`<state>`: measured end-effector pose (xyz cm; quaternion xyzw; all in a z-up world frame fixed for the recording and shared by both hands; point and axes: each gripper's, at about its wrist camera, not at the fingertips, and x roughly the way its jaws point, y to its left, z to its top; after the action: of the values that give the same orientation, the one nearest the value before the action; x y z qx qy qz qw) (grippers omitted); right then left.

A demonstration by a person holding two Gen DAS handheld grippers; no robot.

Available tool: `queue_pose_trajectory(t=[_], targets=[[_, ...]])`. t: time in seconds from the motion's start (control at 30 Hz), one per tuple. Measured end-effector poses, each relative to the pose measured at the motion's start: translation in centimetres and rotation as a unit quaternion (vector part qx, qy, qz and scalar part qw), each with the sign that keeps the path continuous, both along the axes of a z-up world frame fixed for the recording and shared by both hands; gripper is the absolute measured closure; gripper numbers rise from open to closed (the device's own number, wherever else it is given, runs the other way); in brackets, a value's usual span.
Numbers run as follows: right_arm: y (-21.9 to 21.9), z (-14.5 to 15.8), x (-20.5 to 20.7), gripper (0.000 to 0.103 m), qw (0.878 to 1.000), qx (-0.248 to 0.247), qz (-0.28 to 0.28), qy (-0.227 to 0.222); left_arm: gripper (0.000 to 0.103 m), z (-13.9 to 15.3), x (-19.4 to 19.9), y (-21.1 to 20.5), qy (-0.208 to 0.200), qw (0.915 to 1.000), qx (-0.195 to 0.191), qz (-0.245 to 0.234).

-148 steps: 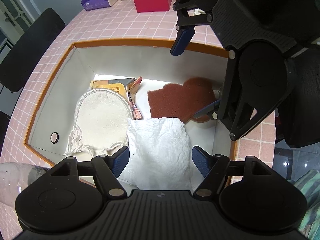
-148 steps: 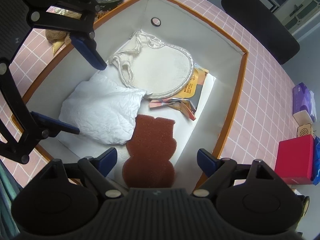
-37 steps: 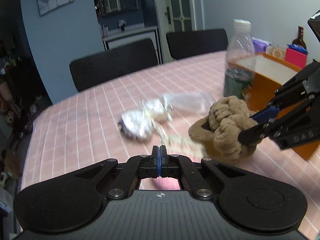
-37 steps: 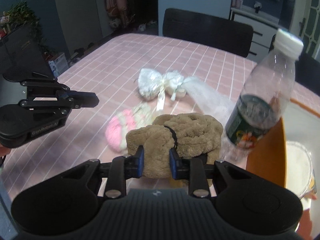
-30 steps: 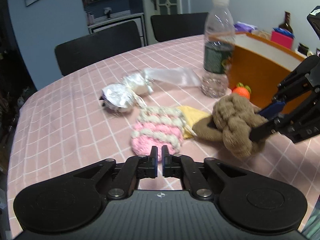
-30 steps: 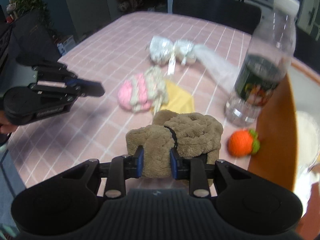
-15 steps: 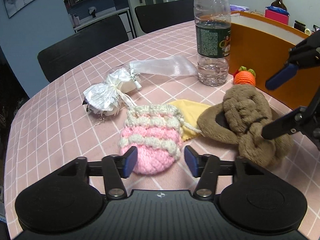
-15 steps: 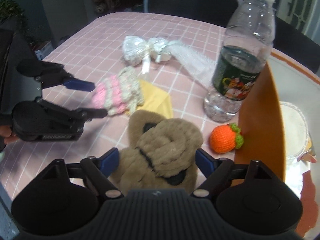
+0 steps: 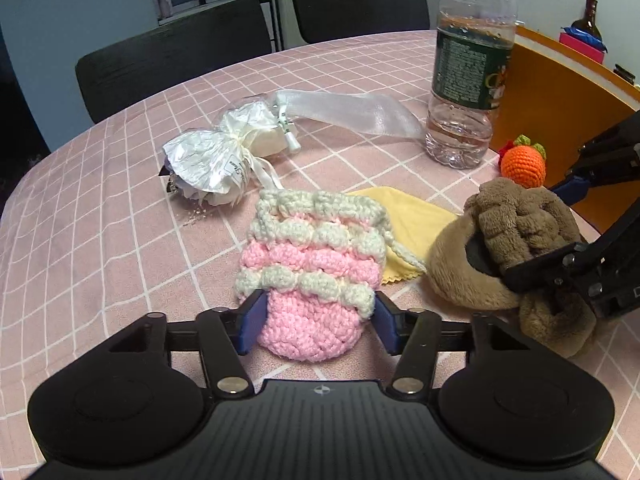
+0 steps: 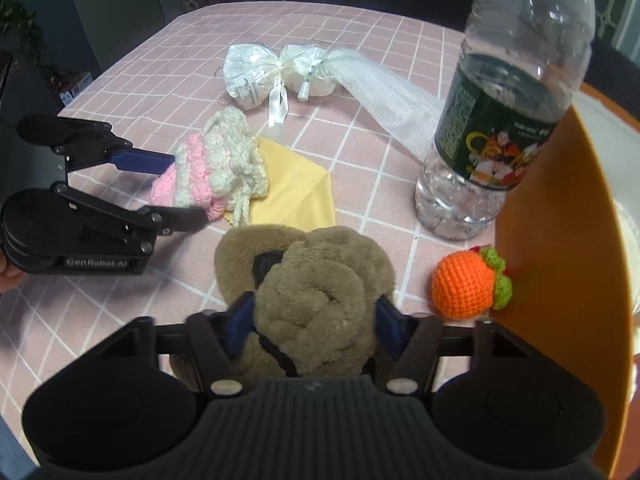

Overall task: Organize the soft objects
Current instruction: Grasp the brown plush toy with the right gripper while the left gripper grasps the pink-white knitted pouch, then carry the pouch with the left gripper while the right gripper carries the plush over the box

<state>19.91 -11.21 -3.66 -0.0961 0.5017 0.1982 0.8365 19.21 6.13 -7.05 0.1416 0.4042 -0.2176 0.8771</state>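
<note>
Got my left tongs (image 9: pixel 316 322) spread around the pink crochet pouch (image 9: pixel 312 272) mid-surface, right tongs (image 10: pixel 314 326) spread around the brown plush knot (image 10: pixel 308 300) beside the orange box (image 10: pixel 560 280).

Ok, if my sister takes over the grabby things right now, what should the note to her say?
Left hand-held gripper: open, jaws either side of the pink crochet pouch on the table, not closed on it.
Right hand-held gripper: open around the brown plush toy, also on the table.
Orange crochet fruit lies against the orange box; yellow cloth and white wrapped bundle lie loose.
Done: none of these is boxed.
Left: grip each soft thing and put it in the box.
</note>
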Motion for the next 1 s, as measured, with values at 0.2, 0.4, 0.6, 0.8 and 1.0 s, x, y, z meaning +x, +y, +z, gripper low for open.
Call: queue_pose_trajectory(t=[0.2, 0.4, 0.6, 0.8, 1.0], targets=[[-0.5, 0.7, -0.5, 0.057, 1.0, -0.002, 0.012, -0.009, 0.081, 0.7, -0.7, 0.1, -0.021, 0.9996, -0.003, 0.021], [-1.6, 2.8, -1.0, 0.057, 1.0, 0.013, 0.014, -0.023, 0.082, 2.9, -2.0, 1.2, -0.047, 0.9975, -0.015, 0.05], [-2.5, 6.0, -2.1, 0.057, 0.998, 0.032, 0.029, -0.045, 0.082, 5.7, -4.1, 1.7, -0.076, 0.9952, -0.024, 0.056], [-4.2, 10.5, -3.8, 0.057, 0.994, 0.051, 0.038, -0.091, 0.082, 10.1, -7.3, 0.5, -0.111, 0.9921, -0.05, 0.029], [-8.1, 14.5, -5.3, 0.057, 0.99, 0.029, 0.023, -0.137, 0.082, 14.2, -10.1, -3.1, -0.142, 0.9866, -0.075, -0.031]])
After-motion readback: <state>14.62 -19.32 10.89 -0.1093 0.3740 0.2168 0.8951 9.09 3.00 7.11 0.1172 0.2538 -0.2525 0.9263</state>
